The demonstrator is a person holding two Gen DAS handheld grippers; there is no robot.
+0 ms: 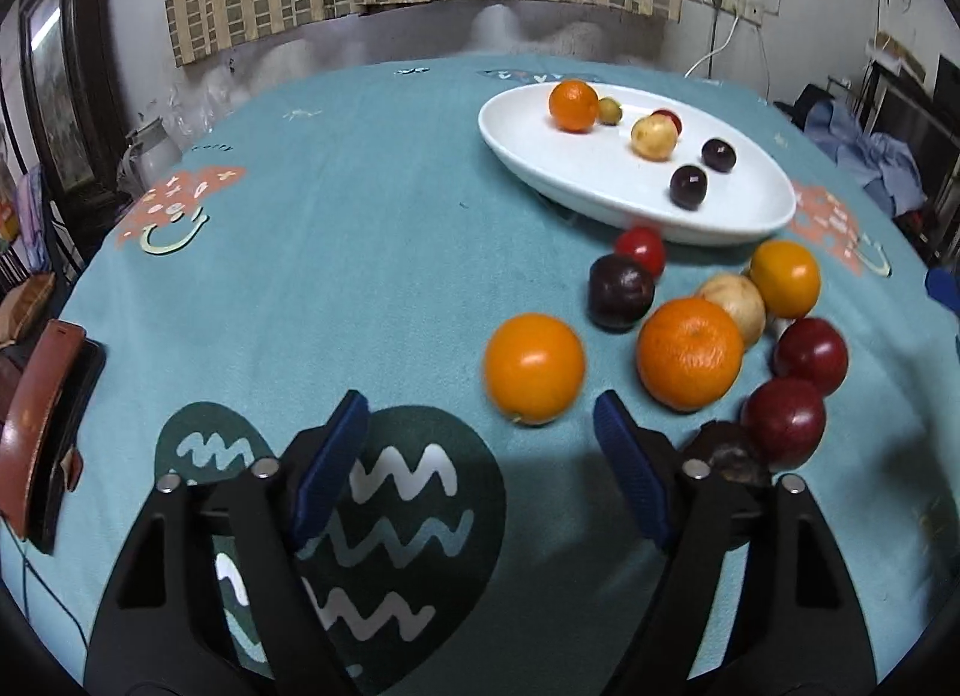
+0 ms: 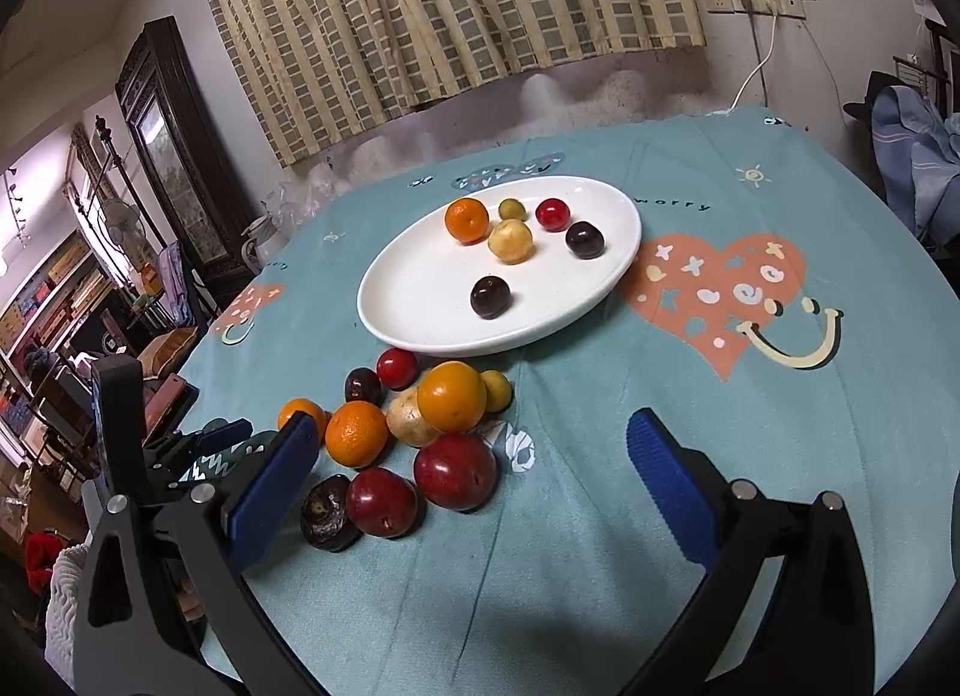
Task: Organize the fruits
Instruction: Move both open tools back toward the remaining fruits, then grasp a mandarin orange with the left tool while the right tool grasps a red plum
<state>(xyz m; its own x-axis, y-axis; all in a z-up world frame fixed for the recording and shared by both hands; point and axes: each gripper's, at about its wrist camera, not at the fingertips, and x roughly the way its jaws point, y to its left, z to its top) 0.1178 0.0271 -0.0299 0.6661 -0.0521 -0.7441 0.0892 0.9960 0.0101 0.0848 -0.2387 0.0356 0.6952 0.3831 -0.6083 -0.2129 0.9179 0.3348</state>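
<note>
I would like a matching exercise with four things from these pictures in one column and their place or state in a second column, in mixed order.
Things:
1. white plate
2. wrinkled dark fruit
3. left gripper
4. yellow potato-like fruit on the plate

Places or states:
A. open, holding nothing
B. on the cloth, beside a red plum
C. holds six fruits
D. next to an orange

Pairs: 1-C, 2-B, 3-A, 4-D

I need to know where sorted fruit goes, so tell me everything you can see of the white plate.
The white plate is an oval, shallow dish with a smooth, glossy surface, like glazed ceramic. It sits flat on the teal tablecloth, toward the far side of the table. Six fruits lie in it: an orange, a small greenish one, a red one, a yellow one and two dark plums. A small red fruit on the cloth lies right at its near rim. Neither pair of tongs touches it.
</note>
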